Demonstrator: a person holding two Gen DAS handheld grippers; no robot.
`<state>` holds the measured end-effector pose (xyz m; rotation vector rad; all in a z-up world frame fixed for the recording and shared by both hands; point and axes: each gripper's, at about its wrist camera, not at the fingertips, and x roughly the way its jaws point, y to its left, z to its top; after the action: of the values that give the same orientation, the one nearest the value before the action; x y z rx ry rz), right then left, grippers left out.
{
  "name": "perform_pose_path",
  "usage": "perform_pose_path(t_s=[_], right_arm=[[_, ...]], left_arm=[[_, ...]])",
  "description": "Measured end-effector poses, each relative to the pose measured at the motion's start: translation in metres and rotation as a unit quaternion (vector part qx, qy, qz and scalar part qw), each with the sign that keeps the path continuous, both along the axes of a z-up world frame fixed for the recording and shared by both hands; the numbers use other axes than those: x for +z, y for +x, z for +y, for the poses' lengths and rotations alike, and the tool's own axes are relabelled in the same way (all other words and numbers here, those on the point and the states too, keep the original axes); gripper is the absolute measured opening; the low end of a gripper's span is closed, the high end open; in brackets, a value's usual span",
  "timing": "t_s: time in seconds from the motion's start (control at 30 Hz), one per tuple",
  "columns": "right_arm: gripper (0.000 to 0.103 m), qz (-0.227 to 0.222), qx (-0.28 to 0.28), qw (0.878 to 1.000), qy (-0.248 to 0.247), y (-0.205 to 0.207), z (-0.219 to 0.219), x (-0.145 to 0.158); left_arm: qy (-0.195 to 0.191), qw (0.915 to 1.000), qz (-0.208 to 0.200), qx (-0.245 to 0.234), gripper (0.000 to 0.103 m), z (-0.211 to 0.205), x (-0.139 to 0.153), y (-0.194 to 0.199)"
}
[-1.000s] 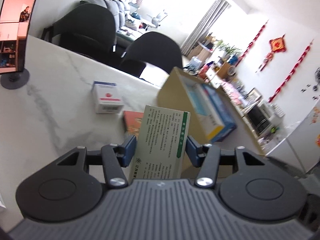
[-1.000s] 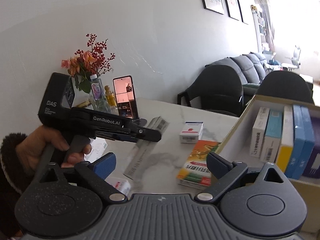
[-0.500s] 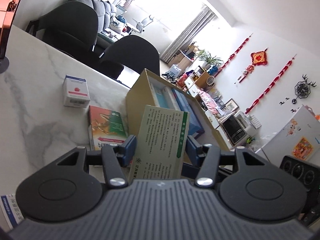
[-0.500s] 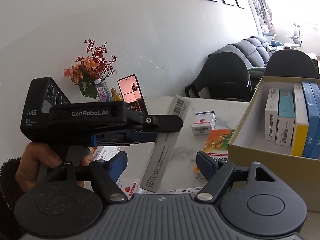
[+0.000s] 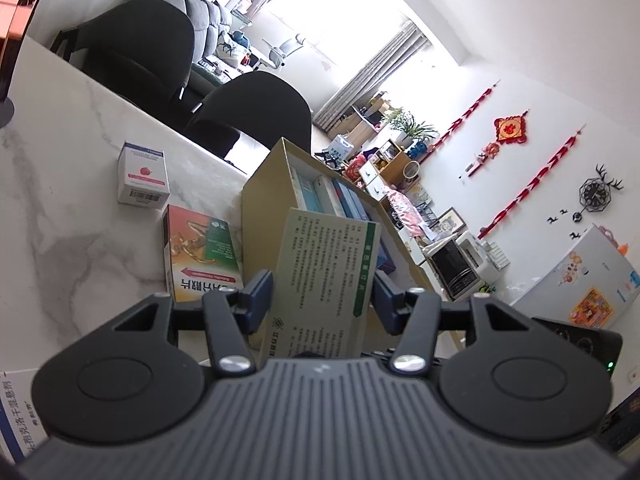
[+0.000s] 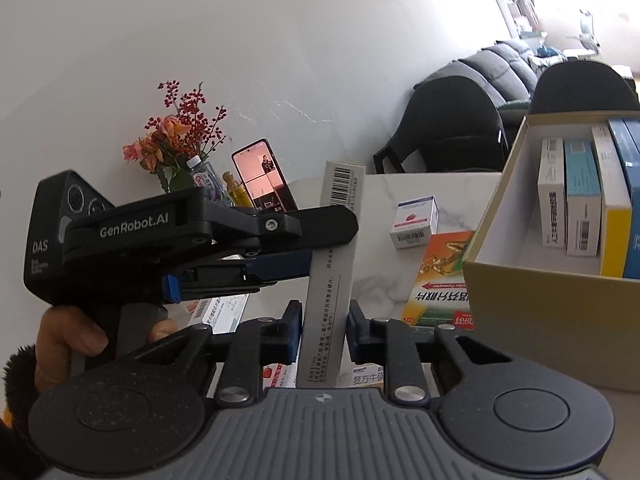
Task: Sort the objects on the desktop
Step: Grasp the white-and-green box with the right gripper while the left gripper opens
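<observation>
Both tools seemingly grip green-striped box; carton beside.

A pale green medicine box printed with small text and a dark green stripe stands upright at the lower centre of the left wrist view, in front of an open tan cardboard box at mid-frame that holds packs standing on edge. Left of it on the marble table lie an orange-and-green pack, flat, and a small white box with a red fruit picture.
</observation>
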<state>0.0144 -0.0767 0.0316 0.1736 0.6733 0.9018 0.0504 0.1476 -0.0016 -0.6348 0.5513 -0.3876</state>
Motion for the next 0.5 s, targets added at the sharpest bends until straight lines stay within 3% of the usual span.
perform_pose_path(t_s=[0.17,0.3,0.5], right_arm=[[0.022,0.004,-0.004,1.000,-0.011,0.0021,0.0016,0.0008],[0.022,0.007,-0.007,1.000,-0.020,0.0037,0.0028,0.0015],[0.022,0.012,-0.011,0.999,-0.033,0.0062,0.0047,0.0024]], left_arm=[[0.015,0.9998,-0.007,0.012,0.075,0.0000,0.0005,-0.0015],[0.021,0.9994,-0.011,0.025,0.099,0.0006,0.0007,-0.0024],[0.016,0.9993,-0.013,0.032,0.103,0.0049,0.0014,-0.0040]])
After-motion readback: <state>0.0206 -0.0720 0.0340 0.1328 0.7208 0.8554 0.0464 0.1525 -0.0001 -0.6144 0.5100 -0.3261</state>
